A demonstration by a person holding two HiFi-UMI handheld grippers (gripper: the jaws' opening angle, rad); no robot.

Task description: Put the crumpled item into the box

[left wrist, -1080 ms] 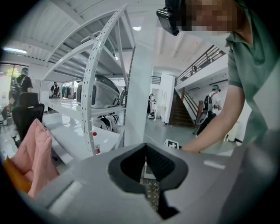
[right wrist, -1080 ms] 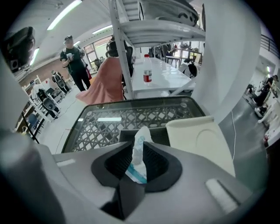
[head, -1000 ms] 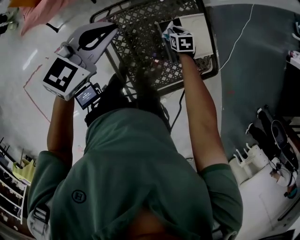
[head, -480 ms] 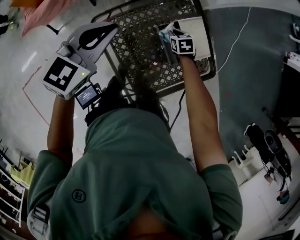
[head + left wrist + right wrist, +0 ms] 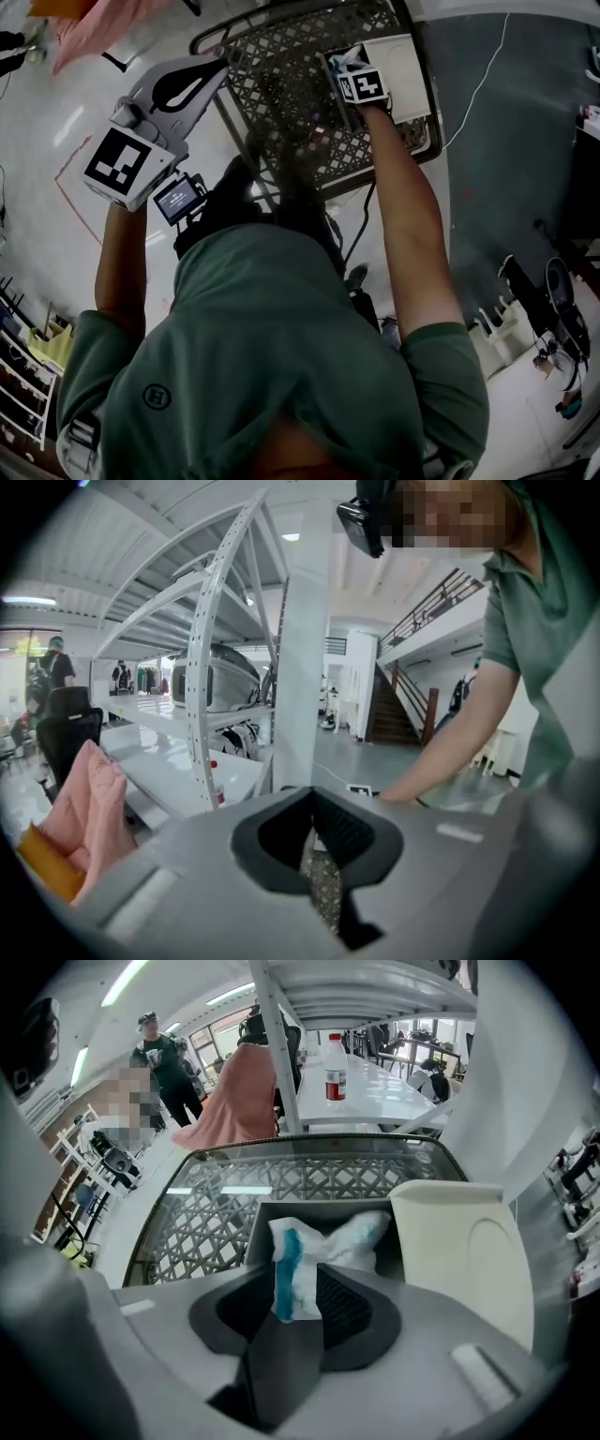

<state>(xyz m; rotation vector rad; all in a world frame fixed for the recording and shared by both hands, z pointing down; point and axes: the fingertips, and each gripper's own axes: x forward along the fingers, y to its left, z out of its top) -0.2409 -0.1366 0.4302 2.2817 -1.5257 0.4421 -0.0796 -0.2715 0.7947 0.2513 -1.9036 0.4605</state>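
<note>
As your right gripper (image 5: 298, 1309) has just been opening, the crumpled item (image 5: 323, 1241) sits loose between its jaws; drop it into the twelve-o'clock box (image 5: 267, 1222).

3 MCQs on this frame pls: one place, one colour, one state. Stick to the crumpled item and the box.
1. Where is the crumpled item? A) between the right gripper's jaws, over the box B) on the floor C) on the white shelf
2. Its stripe is: A) red B) green C) blue
3. The box lid is: A) shut B) swung open C) missing

1 A: the item sits between those jaws, which have just been opening, above the box.
2 C: the band down the white item is blue.
3 B: the lid lies open beside the box.
</note>
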